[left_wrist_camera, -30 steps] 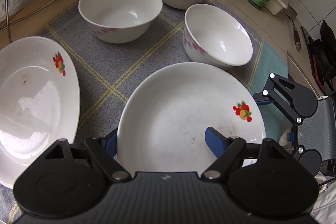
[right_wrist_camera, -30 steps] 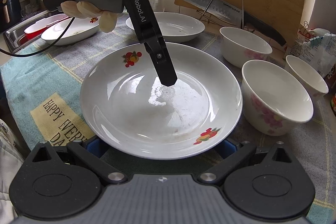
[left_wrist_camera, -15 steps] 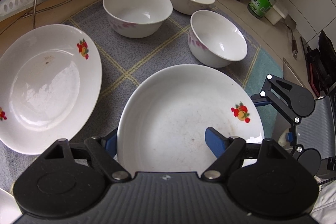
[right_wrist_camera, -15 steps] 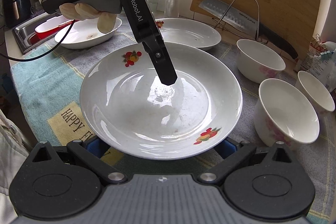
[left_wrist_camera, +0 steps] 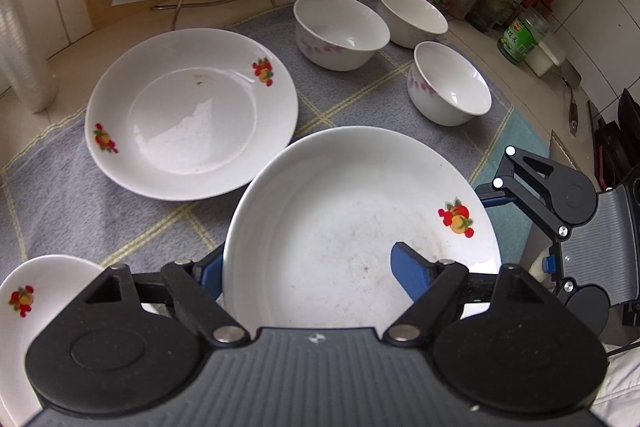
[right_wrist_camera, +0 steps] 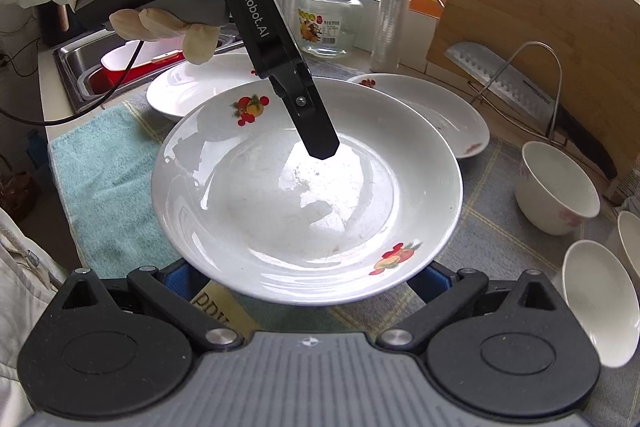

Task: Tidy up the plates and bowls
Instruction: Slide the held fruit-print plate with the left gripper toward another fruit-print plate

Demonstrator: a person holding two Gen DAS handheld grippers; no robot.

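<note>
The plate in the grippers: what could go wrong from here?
1. The left gripper pinches the held plate at one edge only, and the glaze looks glossy, so the plate may slip or tilt. The right gripper seems spread under the rim without clamping it.
2. The second plate lies close beside it on the cloth. If the held plate is lowered off-centre, the rims could knock and chip.
</note>
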